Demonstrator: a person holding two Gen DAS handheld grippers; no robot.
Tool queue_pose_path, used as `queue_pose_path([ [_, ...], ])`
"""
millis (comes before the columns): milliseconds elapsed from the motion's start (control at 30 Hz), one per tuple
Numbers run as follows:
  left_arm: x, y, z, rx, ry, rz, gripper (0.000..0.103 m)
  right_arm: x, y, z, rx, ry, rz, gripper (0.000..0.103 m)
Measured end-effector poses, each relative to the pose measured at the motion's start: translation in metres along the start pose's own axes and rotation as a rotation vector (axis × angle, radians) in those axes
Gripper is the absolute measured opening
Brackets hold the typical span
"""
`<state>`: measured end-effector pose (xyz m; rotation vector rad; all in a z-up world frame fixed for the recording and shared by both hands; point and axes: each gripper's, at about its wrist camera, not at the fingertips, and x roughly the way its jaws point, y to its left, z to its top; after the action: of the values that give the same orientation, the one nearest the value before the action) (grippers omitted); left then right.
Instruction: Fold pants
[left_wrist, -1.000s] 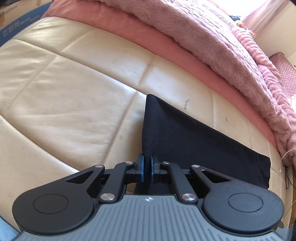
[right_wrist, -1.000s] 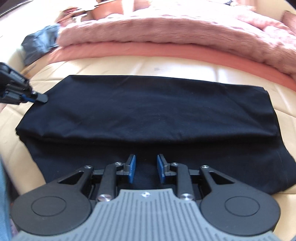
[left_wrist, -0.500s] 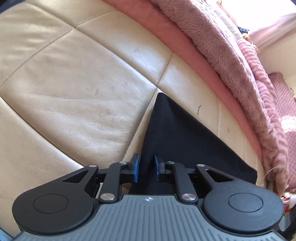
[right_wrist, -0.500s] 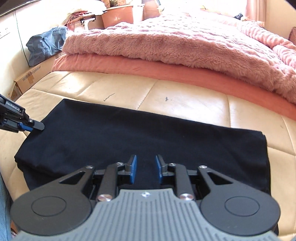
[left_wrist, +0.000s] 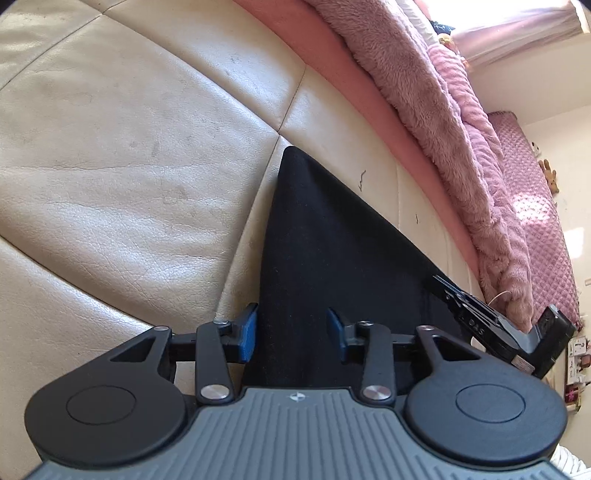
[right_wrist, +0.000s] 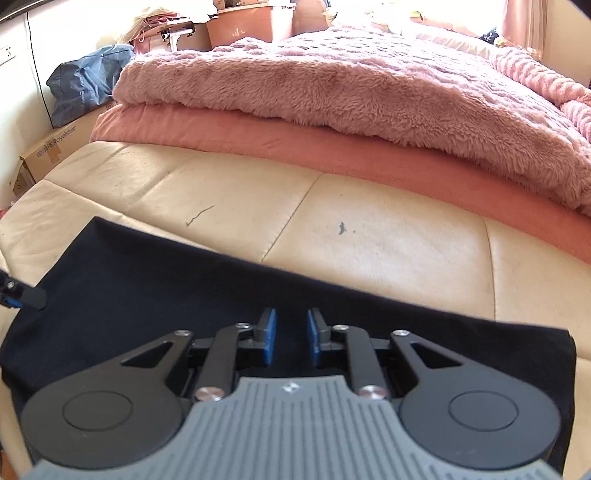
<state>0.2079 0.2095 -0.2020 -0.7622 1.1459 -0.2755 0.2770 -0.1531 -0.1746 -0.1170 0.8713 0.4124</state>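
Observation:
The black pants (left_wrist: 332, 243) lie folded flat on the cream leather bed base (left_wrist: 110, 177). My left gripper (left_wrist: 291, 334) is open over the left end of the pants, holding nothing. My right gripper (right_wrist: 290, 336) is open above the near edge of the pants (right_wrist: 155, 280), holding nothing. The right gripper also shows at the right of the left wrist view (left_wrist: 480, 321). One left fingertip (right_wrist: 31, 295) shows at the left edge of the right wrist view, resting at the pants' left end.
A pink fluffy blanket (right_wrist: 351, 92) on a salmon mattress (right_wrist: 295, 147) runs along the far side. A cardboard box (right_wrist: 51, 151) and a blue bag (right_wrist: 85, 85) stand at the far left. Cream leather (right_wrist: 369, 243) lies beyond the pants.
My left gripper has opened and let go of the pants' edge. The right gripper has tilted up and moved in over the pants, jaws still apart.

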Motion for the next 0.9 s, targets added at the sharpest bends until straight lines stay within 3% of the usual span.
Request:
queue_pose_path([
  [67, 0.0, -0.001, 0.0, 0.001, -0.007, 0.02, 0.024, 0.011, 0.0, 0.006, 0.003, 0.004, -0.001, 0.002],
  [133, -0.001, 0.0, -0.001, -0.005, -0.017, 0.025, 0.015, 0.02, 0.0, 0.013, -0.005, 0.004, -0.004, 0.0],
  [233, -0.003, 0.002, -0.001, -0.025, -0.04, 0.024, 0.011, 0.034, 0.001, 0.02, -0.009, 0.019, -0.01, 0.0],
  [367, -0.001, -0.002, -0.003, -0.026, -0.055, 0.054, 0.011, 0.035, 0.002, 0.023, -0.021, 0.019, -0.022, 0.0],
  [500, -0.002, -0.007, -0.002, -0.01, -0.053, 0.084, 0.012, 0.008, 0.005, 0.015, -0.014, 0.001, 0.0, 0.0],
  [633, -0.004, -0.022, -0.002, 0.015, -0.06, 0.192, 0.022, -0.023, 0.014, -0.014, 0.001, 0.022, 0.026, 0.0],
  [767, -0.02, -0.057, -0.008, 0.123, -0.163, 0.315, 0.024, -0.051, 0.016, -0.047, 0.038, 0.029, 0.031, 0.0],
  [900, -0.024, -0.096, -0.016, 0.218, -0.198, 0.292, 0.024, -0.082, 0.0, -0.067, 0.091, 0.022, 0.027, 0.002],
])
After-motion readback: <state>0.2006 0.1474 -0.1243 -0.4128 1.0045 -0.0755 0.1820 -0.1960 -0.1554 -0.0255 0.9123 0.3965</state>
